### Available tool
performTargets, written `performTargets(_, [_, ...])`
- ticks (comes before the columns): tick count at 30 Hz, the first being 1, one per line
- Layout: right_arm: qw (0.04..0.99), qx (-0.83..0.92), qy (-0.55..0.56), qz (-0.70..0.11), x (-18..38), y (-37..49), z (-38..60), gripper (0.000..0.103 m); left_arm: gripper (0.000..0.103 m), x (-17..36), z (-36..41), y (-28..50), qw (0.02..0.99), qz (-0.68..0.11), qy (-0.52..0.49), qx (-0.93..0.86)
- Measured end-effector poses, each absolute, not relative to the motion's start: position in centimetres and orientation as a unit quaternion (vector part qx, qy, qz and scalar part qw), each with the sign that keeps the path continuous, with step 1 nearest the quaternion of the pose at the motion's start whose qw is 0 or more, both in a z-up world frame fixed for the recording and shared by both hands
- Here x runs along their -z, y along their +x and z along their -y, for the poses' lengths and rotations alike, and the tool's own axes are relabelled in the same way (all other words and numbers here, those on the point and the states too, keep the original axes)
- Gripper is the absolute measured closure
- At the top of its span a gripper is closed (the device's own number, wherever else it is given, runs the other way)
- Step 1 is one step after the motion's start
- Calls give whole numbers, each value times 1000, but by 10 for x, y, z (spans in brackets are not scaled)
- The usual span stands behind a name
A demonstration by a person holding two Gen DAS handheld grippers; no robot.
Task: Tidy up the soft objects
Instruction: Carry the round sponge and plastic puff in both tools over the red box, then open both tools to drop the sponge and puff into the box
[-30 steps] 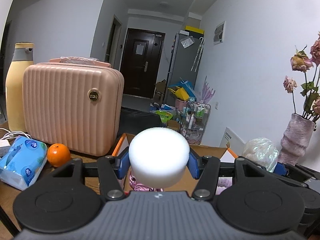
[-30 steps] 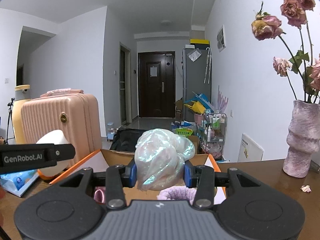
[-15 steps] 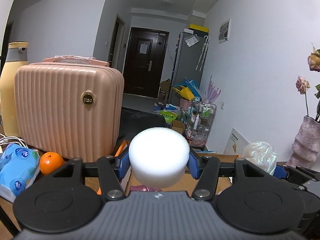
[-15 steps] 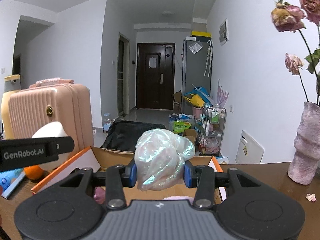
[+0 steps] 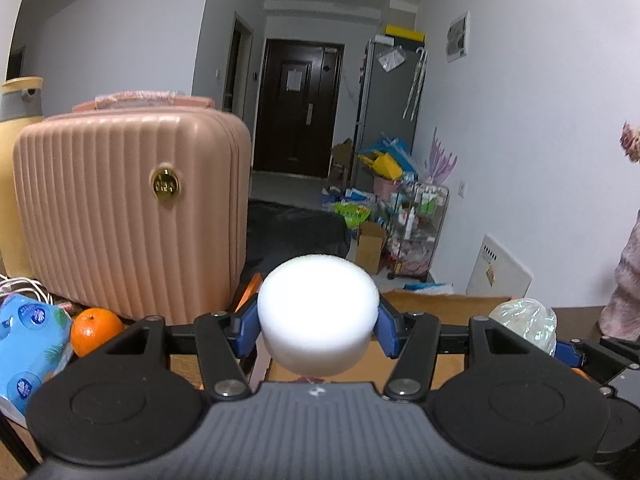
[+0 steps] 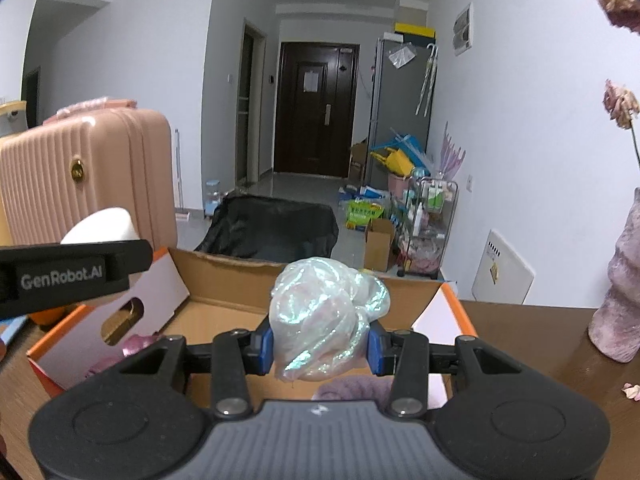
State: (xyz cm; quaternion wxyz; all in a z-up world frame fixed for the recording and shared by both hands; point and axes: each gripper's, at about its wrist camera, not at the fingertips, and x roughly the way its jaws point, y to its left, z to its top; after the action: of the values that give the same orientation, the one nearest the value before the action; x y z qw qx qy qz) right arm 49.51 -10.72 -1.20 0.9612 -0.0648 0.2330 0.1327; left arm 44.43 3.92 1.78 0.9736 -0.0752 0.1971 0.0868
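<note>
Brown wooden table [image 6: 520,332] in a white-walled hallway flat, dark door at 12 o'clock. A ribbed pink hard-shell suitcase [image 5: 132,216] stands at 10, a smooth orange [image 5: 95,330] beside it. The left gripper [image 5: 318,326], marked "GenRobot.AI", clamps a matte round white foam puck [image 5: 318,314]. The right gripper [image 6: 320,344] squeezes a crinkly iridescent plastic wad [image 6: 326,320] over the open cardboard box with orange edges [image 6: 224,280].

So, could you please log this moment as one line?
left claw: holds white foam puck | right claw: holds iridescent bundle | both over cardboard box
</note>
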Motion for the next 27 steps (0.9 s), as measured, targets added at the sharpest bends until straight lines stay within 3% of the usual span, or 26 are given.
performTargets(9, [959,-138,-63,-239,22,500,107,60,45,-7,-38,451,972,-209,-53,-94])
performTargets(12, [960,-130,-62,-241,22,503,109,51,42,-7,-39,451,971,-211,-57,-94])
performTargets(14, [961,-125,-59,-242,22,504,112,36,18,-7,-41,452,970,-215,-61,-100])
performTargets(15, [961,-122,-57,-241,21,504,113,32,13,-6,-43,452,968,-215,-65,-109])
performTargets(16, [961,-119,-56,-241,21,504,115,21,4,-6,-44,452,967,-214,-67,-118])
performTargets(17, [962,-114,-54,-243,21,504,117,7,0,-7,-45,452,967,-213,-67,-125])
performTargets(18, [962,-110,-52,-243,21,504,118,2,0,-7,-46,452,966,-212,-69,-131])
performTargets(27, [960,-85,-50,-264,23,506,125,0,0,-8,-50,452,963,-221,-71,-136])
